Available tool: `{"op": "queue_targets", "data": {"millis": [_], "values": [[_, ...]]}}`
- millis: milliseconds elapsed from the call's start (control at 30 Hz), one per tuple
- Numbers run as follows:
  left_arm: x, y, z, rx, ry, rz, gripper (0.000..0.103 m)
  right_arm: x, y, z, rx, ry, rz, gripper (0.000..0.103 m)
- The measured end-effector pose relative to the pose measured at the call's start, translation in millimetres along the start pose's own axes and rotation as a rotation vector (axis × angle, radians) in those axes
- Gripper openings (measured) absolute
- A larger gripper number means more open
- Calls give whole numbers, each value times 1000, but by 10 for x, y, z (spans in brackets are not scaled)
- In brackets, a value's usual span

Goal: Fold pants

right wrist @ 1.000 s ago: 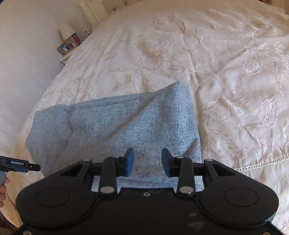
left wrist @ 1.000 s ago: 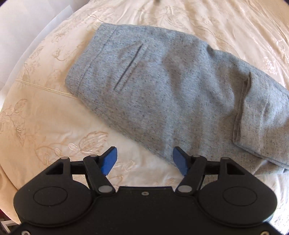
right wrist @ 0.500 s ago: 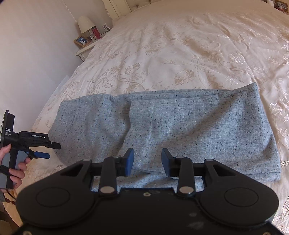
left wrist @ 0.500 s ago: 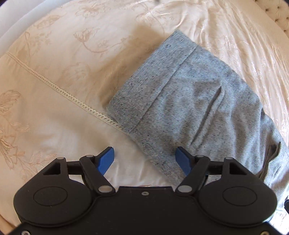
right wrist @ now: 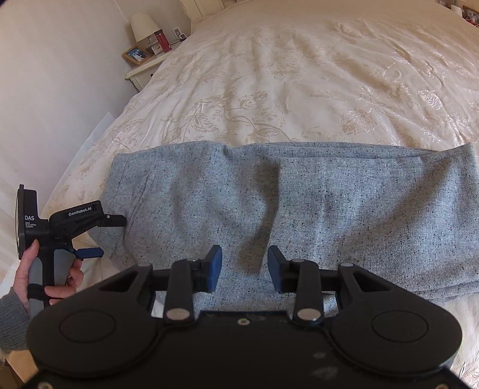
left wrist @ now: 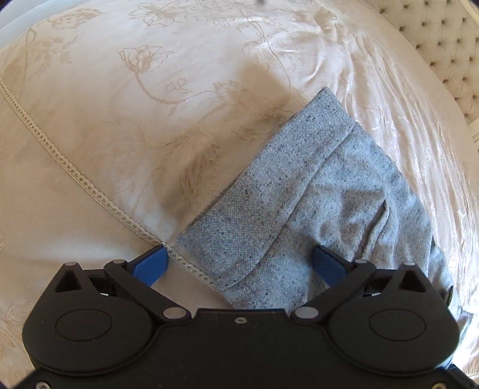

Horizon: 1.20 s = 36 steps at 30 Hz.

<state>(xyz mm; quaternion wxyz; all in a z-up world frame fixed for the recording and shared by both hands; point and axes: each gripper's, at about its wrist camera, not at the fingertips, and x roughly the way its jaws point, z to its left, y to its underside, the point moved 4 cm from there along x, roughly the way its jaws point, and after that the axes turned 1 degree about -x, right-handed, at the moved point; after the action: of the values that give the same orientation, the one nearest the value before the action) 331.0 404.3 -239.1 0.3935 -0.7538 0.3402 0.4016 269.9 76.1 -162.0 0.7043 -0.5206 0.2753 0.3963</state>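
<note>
Clearly "GenRobot.AI", "DAS" printed on left tool (right wrist: 89, 236) beside pants (right wrist: 299, 215)

Cream floral-embroidered bedspread (right wrist: 299, 89) with lace trim (left wrist: 74, 176) covers the bed, tufted beige headboard (left wrist: 449, 51) behind, plain pale wall (right wrist: 60, 74) beside, white nightstand (right wrist: 143, 70) holding 1 lamp (right wrist: 142, 25) and 1 picture frame (right wrist: 136, 54), daylight.

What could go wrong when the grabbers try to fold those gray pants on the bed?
The left gripper is open wide at the waistband corner of the pants, right over the bedspread's lace trim. It might pinch the bedspread along with the pants.

The right gripper is open above the middle of the pants, where there is a crease. Grabbing there may catch only the top layer, so the fold could come out lumpy.
</note>
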Motion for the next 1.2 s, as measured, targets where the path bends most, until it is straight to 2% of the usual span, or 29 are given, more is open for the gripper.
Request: {"op": "queue_targets", "data": {"millis": [67,100,167,200,233,267,333,367,400,500,600,700,800,867,967,1033,1133,1200], "values": [[22,-83,-46,7,-7,-20,101,9,-26,9,0,0,-7,37],[98,-200,-103,34,34,-36,100,22,-48,3,-3,6,-7,37],[152,-314,-198,47,69,-23,65,65,-106,-27,-18,31,-13,37],[186,-359,-244,65,52,-6,62,108,-165,-57,-28,51,-30,37],[189,-405,-300,93,35,-2,51,135,-220,-94,-33,64,-43,37],[182,-416,-347,113,48,-4,37,185,-276,-129,-34,75,-49,35],[85,-430,-385,126,52,-12,32,310,-391,-195,-28,92,-55,26],[19,-429,-406,131,61,-18,29,382,-446,-227,-23,105,-53,11],[-59,-441,-427,142,64,-29,28,459,-493,-260,-15,125,-51,3],[-186,-451,-544,182,62,-57,26,701,-590,-381,29,150,-29,3],[-410,-408,-649,223,65,-90,25,986,-585,-464,31,179,33,2],[-603,-382,-801,267,74,-128,25,1113,-549,-565,68,168,45,0],[-802,-349,-991,309,78,-162,24,991,-551,-604,109,132,18,0],[-926,-304,-1126,336,73,-183,24,757,-515,-552,80,111,-21,7],[-1137,-226,-1369,362,67,-217,24,432,-300,-486,76,61,-31,7],[-1265,-165,-1548,382,72,-233,24,383,-79,-472,71,25,16,7],[-1424,-40,-1834,424,58,-262,24,535,235,-503,43,-7,114,6],[-1496,39,-2035,441,53,-268,23,513,259,-598,61,-51,114,3]]}}
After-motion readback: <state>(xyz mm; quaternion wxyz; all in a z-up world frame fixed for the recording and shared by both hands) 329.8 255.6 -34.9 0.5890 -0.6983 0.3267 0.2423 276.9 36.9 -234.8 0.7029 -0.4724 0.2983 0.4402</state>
